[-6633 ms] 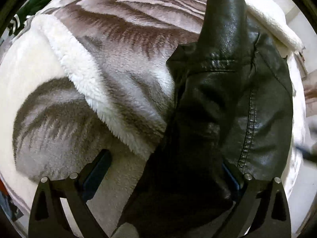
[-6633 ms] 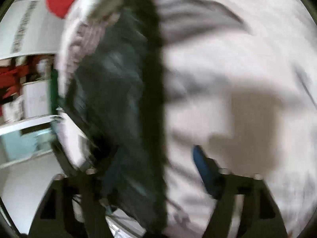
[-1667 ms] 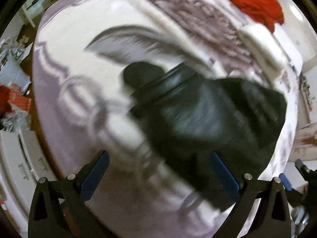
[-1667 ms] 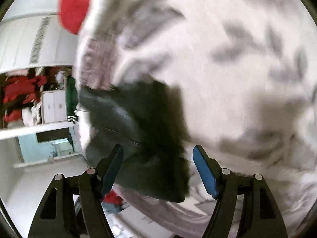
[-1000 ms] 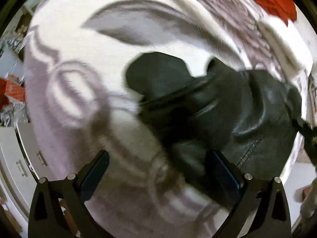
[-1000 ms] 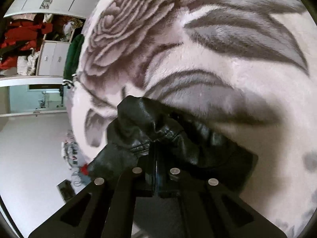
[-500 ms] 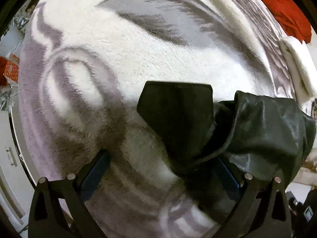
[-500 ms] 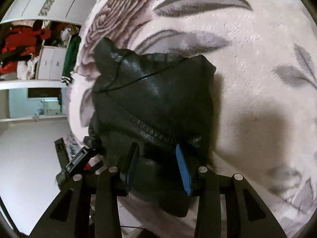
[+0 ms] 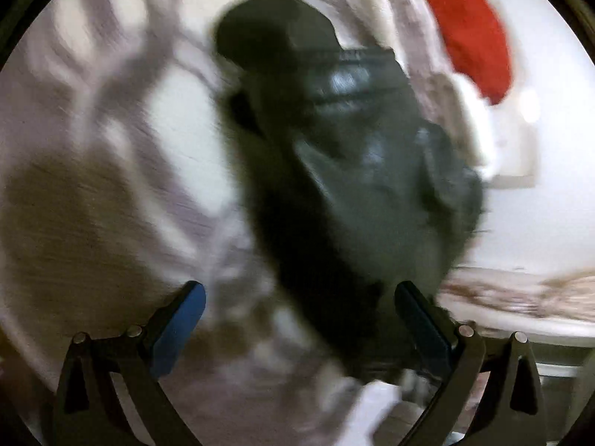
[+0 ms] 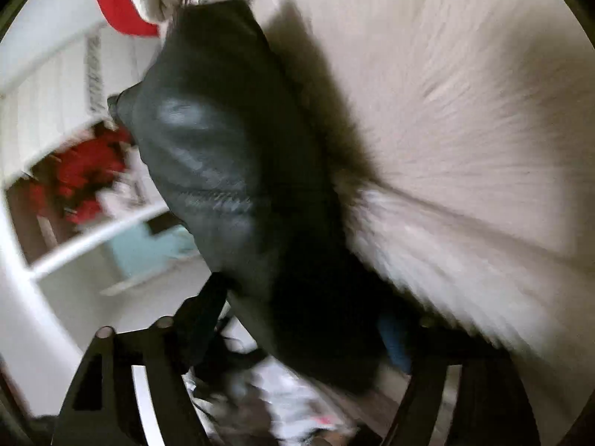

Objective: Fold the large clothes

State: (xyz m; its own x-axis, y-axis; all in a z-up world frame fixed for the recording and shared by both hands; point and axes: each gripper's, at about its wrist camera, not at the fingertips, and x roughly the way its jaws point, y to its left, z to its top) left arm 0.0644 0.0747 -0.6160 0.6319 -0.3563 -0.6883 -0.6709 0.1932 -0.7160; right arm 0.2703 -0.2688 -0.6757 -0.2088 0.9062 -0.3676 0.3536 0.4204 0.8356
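A black leather jacket [image 9: 346,171] lies bunched on a white and grey floral fleece blanket [image 9: 122,171]. Both views are motion-blurred. My left gripper [image 9: 297,319] is open, its blue pads wide apart, with the jacket's near end between and just ahead of them. In the right wrist view the jacket [image 10: 223,171] fills the left centre and runs down between the fingers of my right gripper [image 10: 297,330], which stand wide apart. The jacket hides most of the right blue pad [image 10: 394,342]. The blanket [image 10: 465,111] lies to the right.
A red garment [image 9: 476,29] lies at the far end of the bed, also at top left in the right wrist view [image 10: 115,0]. A white wall and shelves with red items [image 10: 78,182] stand off the bed's edge. Floor clutter shows below [image 10: 282,409].
My right gripper has opened wider and swung close along the jacket at the bed's edge. The left view has swung too; the jacket now sits centred ahead of my open left gripper.
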